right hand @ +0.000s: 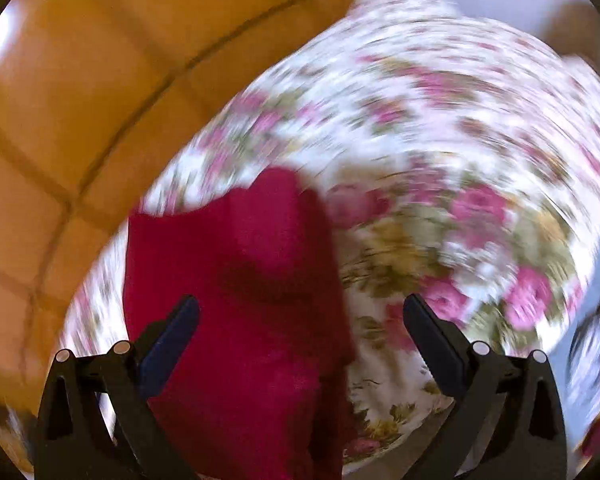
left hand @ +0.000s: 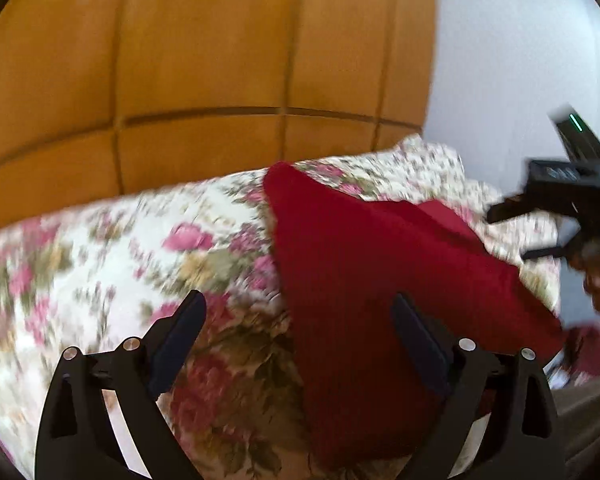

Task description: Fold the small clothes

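— Behind everything I am seeing orange wooden panelling [left hand: 204, 60] and a pale wall [left hand: 500, 48], with a flowered bedspread [left hand: 100, 248] lying under the work. Where is the piece sitting?

— I am looking at the red garment [left hand: 360, 272] lying flat on that spread, partly folded by my reckoning, with a second red layer showing at its far side. In the right wrist view it is running from between my fingers up toward the panelling. Neither tool is touching it, as far as I can tell.

— And the tools?

— I am holding my left gripper [left hand: 300, 344] spread wide with nothing between its jaws — one finger over the flowers, the other over the red cloth. My right gripper [right hand: 300, 336] is gaping just as wide and also carrying nothing. In the left wrist view I am seeing it off to one side, with my hand [left hand: 596, 276] behind it.

— What is worrying you?

— Both views are smearing, the right one badly, so I am judging that I am swinging fast. If I am closing on an edge at this pace, I could be pinching the bedspread along with the garment, or catching only the top layer and dragging the fold open.
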The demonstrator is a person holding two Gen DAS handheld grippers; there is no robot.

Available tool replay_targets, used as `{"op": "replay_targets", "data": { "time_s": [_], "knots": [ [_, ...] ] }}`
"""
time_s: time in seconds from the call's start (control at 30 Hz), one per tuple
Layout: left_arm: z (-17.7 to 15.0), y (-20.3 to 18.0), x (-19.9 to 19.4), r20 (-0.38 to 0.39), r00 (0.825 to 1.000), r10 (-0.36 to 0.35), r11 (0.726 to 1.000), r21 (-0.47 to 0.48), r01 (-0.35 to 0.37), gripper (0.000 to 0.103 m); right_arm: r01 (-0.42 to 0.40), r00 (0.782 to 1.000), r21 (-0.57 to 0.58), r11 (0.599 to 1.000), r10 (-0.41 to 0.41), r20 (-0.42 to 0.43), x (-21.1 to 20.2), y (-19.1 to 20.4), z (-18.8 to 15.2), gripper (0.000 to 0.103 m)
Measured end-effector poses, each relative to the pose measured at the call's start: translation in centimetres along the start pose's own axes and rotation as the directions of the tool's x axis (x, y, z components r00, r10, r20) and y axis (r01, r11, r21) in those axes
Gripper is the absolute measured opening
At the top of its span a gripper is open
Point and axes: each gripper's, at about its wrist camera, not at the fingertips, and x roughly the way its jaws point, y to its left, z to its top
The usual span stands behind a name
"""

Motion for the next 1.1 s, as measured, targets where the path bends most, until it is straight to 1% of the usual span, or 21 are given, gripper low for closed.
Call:
{"op": "replay_targets", "data": {
  "time_s": [0.07, 0.1, 0.17, 0.2, 0.3, 0.33, 0.37, 0.4, 0.43, 0.47, 0.5, 0.57, 0.63, 0.73, 0.8, 0.87, 0.9, 0.97, 1.03, 1.07, 1.1],
  "knots": [
    [-0.2, -1.5, 1.8, -0.03, 0.999, 0.034, 0.993, 0.112, -0.03, 0.095, 0.023, 0.999, -0.063, 0.998, -0.026, -0.048, 2.3, 0.1, 0.8, 0.101],
    [-0.4, -1.8, 2.5, -0.031, 0.998, 0.051, 0.989, 0.143, -0.046, 0.097, 0.036, 0.997, -0.063, 0.997, -0.04, -0.069, 3.4, -0.3, 1.1, 0.101],
    [-0.7, -1.6, 3.5, -0.04, 0.998, 0.046, 0.989, 0.145, -0.04, 0.1, 0.027, 0.99, -0.03, 0.999, -0.031, -0.137, 5.9, -1.8, 1.3, 0.101],
    [-0.7, -1.4, 3.9, -0.058, 0.998, 0.03, 0.991, 0.13, -0.023, 0.1, 0.005, 0.988, 0.008, 1.0, -0.003, -0.156, 6.9, -2.8, 1.5, 0.101],
    [-0.4, 0.3, 5.7, -0.126, 0.99, -0.065, 0.997, 0.022, 0.068, 0.1, -0.047, 0.985, 0.134, 0.99, 0.068, -0.16, 9.1, -5.1, 2.5, 0.101],
    [-0.5, 0.7, 6.2, -0.144, 0.985, -0.094, 0.996, -0.011, 0.094, 0.1, -0.035, 0.987, 0.126, 0.991, 0.054, -0.149, 9.3, -4.9, 2.7, 0.101],
    [-0.6, 1.5, 7.0, -0.167, 0.976, -0.14, 0.989, -0.064, 0.131, 0.1, -0.015, 0.989, 0.095, 0.995, 0.029, -0.143, 9.3, -4.5, 3.0, 0.101],
    [-0.7, 2.2, 7.6, -0.184, 0.965, -0.186, 0.979, -0.12, 0.166, 0.1, 0.015, 0.992, 0.034, 0.999, -0.01, -0.129, 9.3, -3.6, 3.1, 0.101],
    [-0.8, 2.6, 7.9, -0.19, 0.958, -0.214, 0.971, -0.151, 0.187, 0.1, 0.037, 0.993, -0.018, 0.999, -0.039, -0.113, 9.2, -3.0, 3.2, 0.101],
    [-0.9, 3.0, 8.1, -0.193, 0.95, -0.244, 0.961, -0.179, 0.21, 0.1, 0.046, 0.993, -0.039, 0.998, -0.05, -0.107, 9.1, -2.7, 3.2, 0.101],
    [-0.9, 3.1, 8.0, -0.191, 0.947, -0.257, 0.956, -0.19, 0.221, 0.1, 0.05, 0.993, -0.045, 0.998, -0.054, -0.108, 8.8, -2.7, 3.2, 0.101],
    [-1.2, 3.5, 7.7, -0.175, 0.944, -0.279, 0.948, -0.208, 0.242, 0.1, 0.043, 0.992, -0.002, 0.999, -0.043, -0.121, 7.9, -3.1, 3.2, 0.101],
    [-1.6, 4.1, 7.1, -0.145, 0.943, -0.301, 0.936, -0.233, 0.263, 0.1, -0.007, 0.995, 0.081, 0.997, 0.014, -0.095, 5.7, -3.5, 3.0, 0.101],
    [-2.0, 5.2, 6.0, -0.089, 0.945, -0.316, 0.92, -0.273, 0.282, 0.1, -0.091, 0.992, 0.137, 0.986, 0.101, -0.072, 3.1, -3.5, 2.3, 0.101],
    [-2.1, 5.6, 5.3, -0.058, 0.951, -0.305, 0.919, -0.28, 0.278, 0.1, -0.153, 0.983, 0.146, 0.977, 0.165, -0.079, 1.4, -3.3, 1.2, 0.101],
    [-2.3, 5.6, 4.6, -0.036, 0.953, -0.3, 0.92, -0.274, 0.279, 0.1, -0.176, 0.977, 0.127, 0.976, 0.189, -0.1, 0.5, -3.0, -0.3, 0.101],
    [-2.3, 5.6, 4.6, -0.037, 0.953, -0.301, 0.921, -0.272, 0.28, 0.1, -0.181, 0.973, 0.114, 0.977, 0.195, -0.127, 0.5, -2.8, -1.3, 0.101],
    [-2.4, 5.5, 4.7, -0.066, 0.958, -0.28, 0.93, -0.266, 0.253, 0.1, -0.158, 0.965, 0.11, 0.981, 0.177, -0.191, 1.3, -2.8, -2.8, 0.101],
    [-2.5, 5.6, 4.8, -0.087, 0.96, -0.266, 0.935, -0.265, 0.235, 0.1, -0.092, 0.96, 0.147, 0.985, 0.127, -0.25, 2.8, -3.8, -4.0, 0.101],
    [-2.5, 5.7, 5.0, -0.094, 0.96, -0.262, 0.936, -0.266, 0.229, 0.1, -0.029, 0.954, 0.173, 0.985, 0.078, -0.288, 4.0, -4.8, -4.6, 0.101],
    [-2.5, 5.8, 5.2, -0.103, 0.959, -0.264, 0.936, -0.266, 0.23, 0.1, 0.004, 0.946, 0.212, 0.977, 0.065, -0.317, 5.2, -5.8, -5.0, 0.101]
  ]
}}
